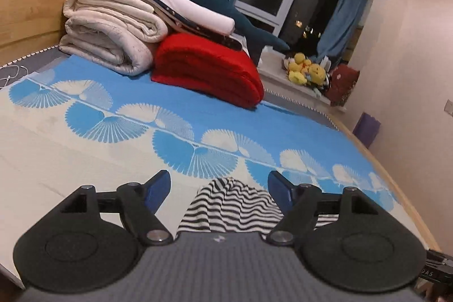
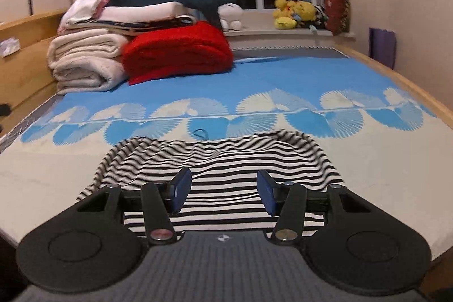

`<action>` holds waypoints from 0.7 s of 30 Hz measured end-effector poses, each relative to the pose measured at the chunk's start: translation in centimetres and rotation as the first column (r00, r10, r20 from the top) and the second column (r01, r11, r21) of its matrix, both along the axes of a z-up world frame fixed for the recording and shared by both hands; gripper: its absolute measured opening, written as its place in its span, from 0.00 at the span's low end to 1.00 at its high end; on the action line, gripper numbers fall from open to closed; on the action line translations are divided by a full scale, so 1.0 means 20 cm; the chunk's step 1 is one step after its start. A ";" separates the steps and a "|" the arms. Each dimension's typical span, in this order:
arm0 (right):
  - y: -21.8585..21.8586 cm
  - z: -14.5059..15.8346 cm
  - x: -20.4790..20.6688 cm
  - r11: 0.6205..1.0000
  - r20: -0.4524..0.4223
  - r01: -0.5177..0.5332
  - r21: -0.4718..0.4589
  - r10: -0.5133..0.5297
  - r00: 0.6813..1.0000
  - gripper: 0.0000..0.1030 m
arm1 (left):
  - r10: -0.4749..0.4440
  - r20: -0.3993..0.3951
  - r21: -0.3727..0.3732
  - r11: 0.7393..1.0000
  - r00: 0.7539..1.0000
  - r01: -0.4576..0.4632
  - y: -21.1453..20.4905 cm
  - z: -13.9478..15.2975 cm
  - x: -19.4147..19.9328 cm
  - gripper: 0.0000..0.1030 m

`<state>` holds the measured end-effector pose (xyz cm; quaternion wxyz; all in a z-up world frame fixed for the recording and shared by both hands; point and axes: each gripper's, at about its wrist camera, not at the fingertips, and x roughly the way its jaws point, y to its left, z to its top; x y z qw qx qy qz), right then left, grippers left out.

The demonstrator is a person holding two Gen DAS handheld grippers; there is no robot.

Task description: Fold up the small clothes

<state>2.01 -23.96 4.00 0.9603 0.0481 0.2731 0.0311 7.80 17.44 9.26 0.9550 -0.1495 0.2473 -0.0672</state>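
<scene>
On the bed's blue-and-cream fan-patterned cover (image 2: 283, 81) | black-and-white striped knit garment (image 2: 226, 160) spread flat for folding | left gripper (image 1: 219, 188) jaws apart at its corner | right gripper (image 2: 223, 193) jaws apart over hem, nothing gripped.

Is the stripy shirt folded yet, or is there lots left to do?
Not yet. The striped garment lies rumpled on the bed sheet, no tidy fold showing. Both the left claw and right claw hang open, holding nothing. All the folding is left.

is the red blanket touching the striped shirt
Apart. The right wrist view shows the red blanket far up the bed, with bare blue sheet before the striped shirt.
</scene>
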 end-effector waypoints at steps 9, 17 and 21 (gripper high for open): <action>0.20 0.02 -0.12 0.980 0.078 -0.103 -0.169 0.118 0.990 0.51 | -0.058 0.034 0.079 0.995 0.998 0.055 -0.08 0.01 -0.02 0.80; 0.23 0.00 -0.04 0.988 0.032 -0.066 -0.140 0.071 0.997 0.51 | -0.068 -0.047 0.206 0.976 0.997 0.076 -0.09 -0.15 0.09 0.81; 0.24 -0.01 -0.01 0.991 -0.001 -0.041 -0.126 0.041 0.999 0.51 | -0.059 -0.058 0.183 0.981 0.997 0.068 -0.06 -0.17 0.11 0.81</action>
